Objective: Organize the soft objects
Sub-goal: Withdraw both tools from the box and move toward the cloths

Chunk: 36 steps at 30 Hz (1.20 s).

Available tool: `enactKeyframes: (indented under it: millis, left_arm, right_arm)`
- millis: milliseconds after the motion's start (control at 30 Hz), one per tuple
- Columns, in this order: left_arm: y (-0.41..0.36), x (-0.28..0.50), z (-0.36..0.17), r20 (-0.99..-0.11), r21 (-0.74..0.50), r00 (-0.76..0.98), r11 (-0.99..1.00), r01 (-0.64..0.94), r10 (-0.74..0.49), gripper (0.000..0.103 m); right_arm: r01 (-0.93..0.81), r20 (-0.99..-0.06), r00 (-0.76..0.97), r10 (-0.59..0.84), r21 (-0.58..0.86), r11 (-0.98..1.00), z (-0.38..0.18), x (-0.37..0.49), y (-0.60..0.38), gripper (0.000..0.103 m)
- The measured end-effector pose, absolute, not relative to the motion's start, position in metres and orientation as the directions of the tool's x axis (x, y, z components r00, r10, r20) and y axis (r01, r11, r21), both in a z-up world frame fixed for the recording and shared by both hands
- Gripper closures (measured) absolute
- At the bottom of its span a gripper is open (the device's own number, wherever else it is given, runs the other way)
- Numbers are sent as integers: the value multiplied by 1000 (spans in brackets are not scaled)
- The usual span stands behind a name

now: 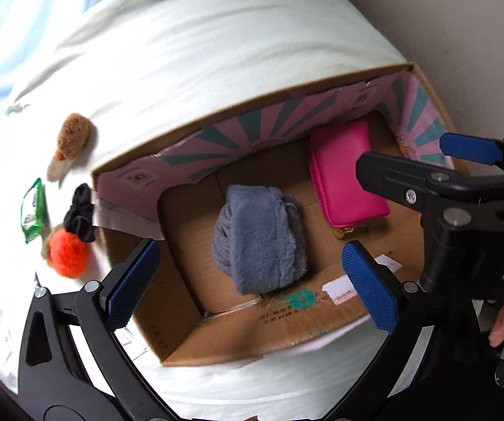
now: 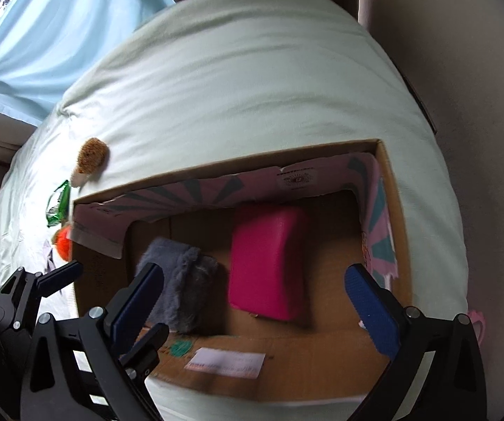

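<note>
Between picks: grey furry roll (image 1: 259, 238) and pink pouch (image 1: 346, 179) already inside the cardboard box (image 1: 238, 336). Next, over to the left for the orange pompom (image 1: 67, 256), black scrunchie (image 1: 80, 212), brown plush (image 1: 73, 140). Left gripper (image 1: 248, 280) and right gripper (image 2: 255, 301) above the box, jaws spread, empty.

Open-topped cardboard box (image 1: 238, 336) leaves bare floor at its left end; grey fluffy bundle (image 1: 259, 238) fills the middle, pink zip pouch (image 1: 346, 175) the right, and the right gripper (image 1: 427, 161) hangs over that corner.
</note>
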<state>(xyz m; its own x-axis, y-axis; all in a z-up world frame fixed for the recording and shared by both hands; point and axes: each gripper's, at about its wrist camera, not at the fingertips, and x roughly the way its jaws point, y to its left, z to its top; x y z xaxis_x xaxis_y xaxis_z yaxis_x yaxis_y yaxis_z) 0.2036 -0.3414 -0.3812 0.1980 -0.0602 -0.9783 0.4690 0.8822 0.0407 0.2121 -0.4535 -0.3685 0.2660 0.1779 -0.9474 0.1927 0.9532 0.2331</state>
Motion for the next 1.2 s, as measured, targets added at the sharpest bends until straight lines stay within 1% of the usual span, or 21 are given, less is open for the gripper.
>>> enactKeyframes:
  millis: [167, 467, 600, 800, 1067, 1200]
  left_arm:
    - [-325, 199, -349, -968, 33, 236, 883, 468, -89, 0]
    - [-280, 169, -268, -935, 25, 329, 901, 434, -132, 0]
    - [-249, 156, -234, -911, 20, 384, 916, 401, -148, 0]
    - [-189, 135, -185, -869, 6, 469, 943, 332, -159, 0]
    - [-96, 99, -139, -799, 60, 594, 971, 232, -92, 0]
    - [-47, 88, -122, -769, 55, 636, 983, 175, -70, 0]
  right_arm:
    - [207, -942, 293, 164, 229, 951, -336, 197, -449, 0]
    - [173, -928, 353, 115, 186, 967, -259, 163, -420, 0]
    - [146, -909, 402, 113, 186, 972, -224, 147, -400, 0]
    - [60, -871, 478, 111, 159, 986, -172, 126, -351, 0]
    - [-57, -810, 566, 152, 146, 988, -127, 102, -271, 0]
    - [-108, -791, 589, 165, 126, 986, -118, 95, -229, 0]
